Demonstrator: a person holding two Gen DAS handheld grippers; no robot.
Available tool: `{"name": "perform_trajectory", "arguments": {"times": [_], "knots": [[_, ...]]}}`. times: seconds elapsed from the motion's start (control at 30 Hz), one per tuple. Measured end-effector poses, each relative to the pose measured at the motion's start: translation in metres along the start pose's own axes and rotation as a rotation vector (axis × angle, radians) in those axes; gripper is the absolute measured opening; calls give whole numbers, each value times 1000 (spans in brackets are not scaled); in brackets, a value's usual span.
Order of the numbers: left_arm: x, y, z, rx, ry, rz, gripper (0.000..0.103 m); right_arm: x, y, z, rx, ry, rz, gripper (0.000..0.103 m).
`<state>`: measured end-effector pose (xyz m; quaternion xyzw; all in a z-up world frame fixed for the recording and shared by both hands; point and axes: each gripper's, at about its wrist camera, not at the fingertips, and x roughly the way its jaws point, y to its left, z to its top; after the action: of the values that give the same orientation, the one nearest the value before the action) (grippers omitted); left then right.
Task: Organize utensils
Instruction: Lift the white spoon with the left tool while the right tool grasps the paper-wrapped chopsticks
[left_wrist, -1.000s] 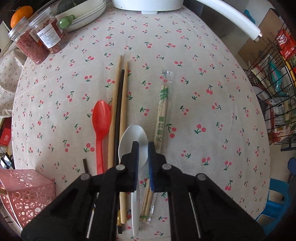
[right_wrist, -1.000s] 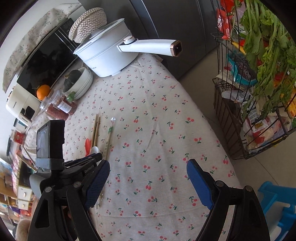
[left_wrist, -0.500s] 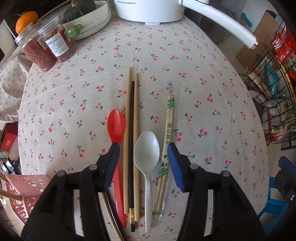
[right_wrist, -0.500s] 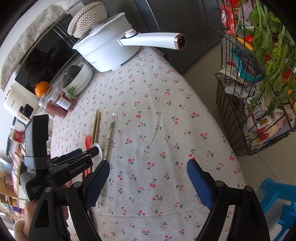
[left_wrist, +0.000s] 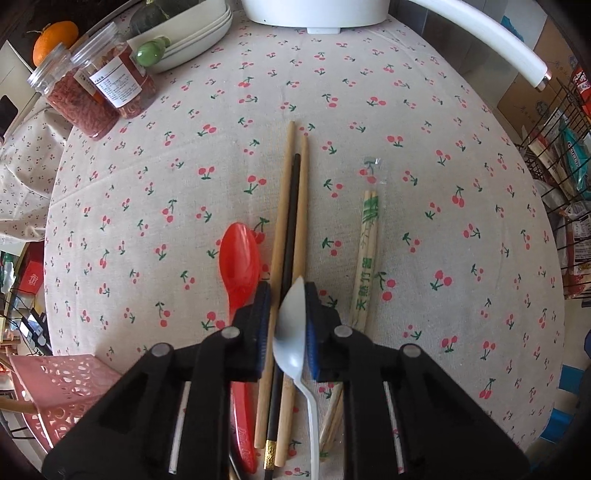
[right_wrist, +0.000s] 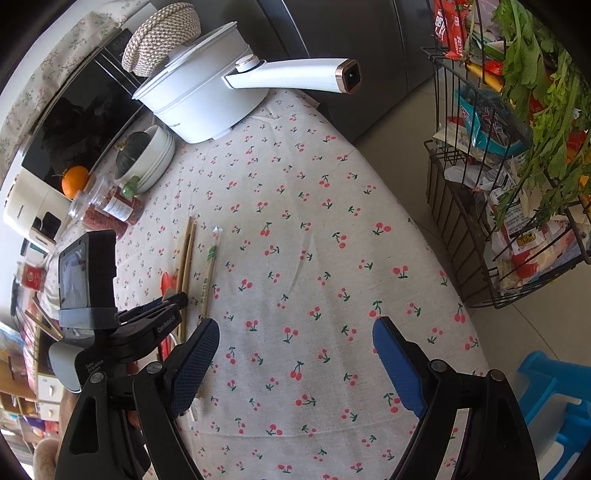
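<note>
In the left wrist view my left gripper is shut on the bowl of a white plastic spoon, which is tipped on edge between the pads. Beside it on the cherry-print cloth lie a red spoon, two wooden chopsticks with a black chopstick between them, and a wrapped pair of bamboo chopsticks. My right gripper is open and empty above the cloth, to the right of the utensils. The left gripper also shows in the right wrist view.
A pink perforated basket stands at the near left. Two jars, stacked bowls and a white pot with a long handle stand at the back. A wire rack of groceries stands off the table's right side.
My left gripper opened, moved down over the white spoon and closed on its bowl, tipping it on edge. My right gripper stayed open and barely moved.
</note>
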<state>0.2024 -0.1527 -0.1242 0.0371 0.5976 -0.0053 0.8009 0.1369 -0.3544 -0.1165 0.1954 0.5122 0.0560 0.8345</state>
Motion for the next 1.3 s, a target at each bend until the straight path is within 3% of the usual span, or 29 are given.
{"name": "perform_trajectory", "arguments": {"times": [0.13,0.5,0.7,0.8,0.93,1.13,1.2,1.27,1.3], "knots": [[-26,5,-8,11,-65,-46,13,5,2,0,0,10,-4,86],[-143,36,-75,121,-416,-196,13,26,28,-2,-37,53,-19,86],[-176,76,-111,111,-585,-229,13,61,62,4,-106,88,-19,86],[-179,99,-116,81,-590,-270,13,86,73,6,-143,106,-33,86],[-190,122,-118,40,-632,-300,13,111,82,17,-138,110,-49,70],[-204,159,-123,-48,-682,-332,13,134,105,34,-107,92,-52,60],[-206,169,-122,-70,-697,-329,13,139,116,36,-157,66,-138,54],[-208,176,-121,-90,-712,-325,13,143,128,34,-222,43,-251,34],[-209,181,-121,-98,-719,-324,13,144,132,33,-246,34,-290,32]]}}
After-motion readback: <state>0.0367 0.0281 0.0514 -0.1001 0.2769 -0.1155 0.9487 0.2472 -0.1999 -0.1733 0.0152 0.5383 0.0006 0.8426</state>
